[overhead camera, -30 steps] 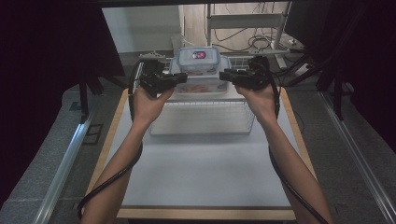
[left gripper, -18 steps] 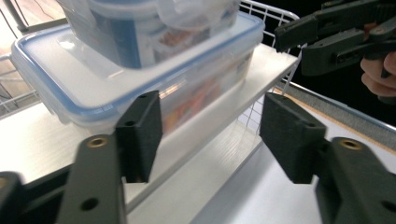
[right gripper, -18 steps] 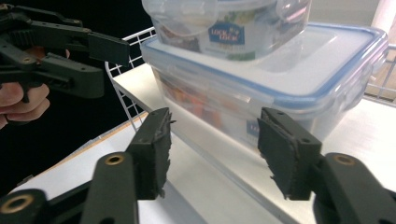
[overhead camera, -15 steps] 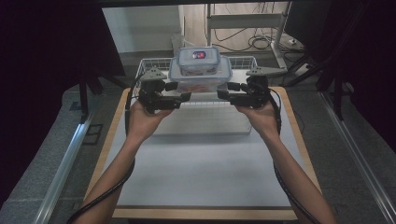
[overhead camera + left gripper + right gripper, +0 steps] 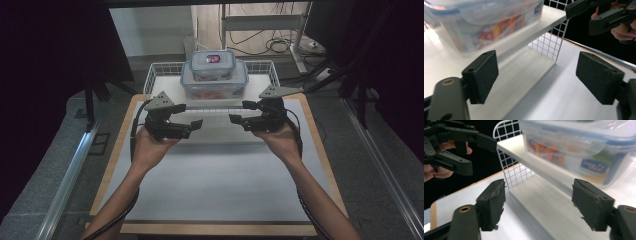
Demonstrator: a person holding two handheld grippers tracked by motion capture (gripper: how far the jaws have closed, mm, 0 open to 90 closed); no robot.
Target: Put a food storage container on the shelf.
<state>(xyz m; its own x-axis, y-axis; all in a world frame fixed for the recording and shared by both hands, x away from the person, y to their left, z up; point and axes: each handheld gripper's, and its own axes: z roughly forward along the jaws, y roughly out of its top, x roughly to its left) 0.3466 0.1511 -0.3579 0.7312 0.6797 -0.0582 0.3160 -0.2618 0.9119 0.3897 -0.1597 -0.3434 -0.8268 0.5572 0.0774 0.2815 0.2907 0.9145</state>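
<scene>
Two clear lidded food containers are stacked on a white wire shelf rack (image 5: 157,75) at the table's far end: a large one (image 5: 215,85) with a small one (image 5: 212,61) on top. My left gripper (image 5: 192,126) and right gripper (image 5: 236,120) hover in front of the rack, tips facing each other, both open and holding nothing. In the left gripper view the open left gripper (image 5: 536,72) looks toward the large container (image 5: 486,22) and the rack's mesh side (image 5: 549,45). In the right gripper view the open right gripper (image 5: 539,200) looks toward the large container (image 5: 579,147) on its shelf board (image 5: 536,162).
The white table surface (image 5: 215,185) with its wooden border stretches toward the person. Black curtains stand on both sides, and cables and a metal frame lie beyond the rack. The other hand's gripper appears at the top right of the left gripper view (image 5: 604,15) and the top left of the right gripper view (image 5: 456,137).
Both grippers have drawn back toward the person, from beside the containers to in front of the rack. The stacked containers stay on the rack.
</scene>
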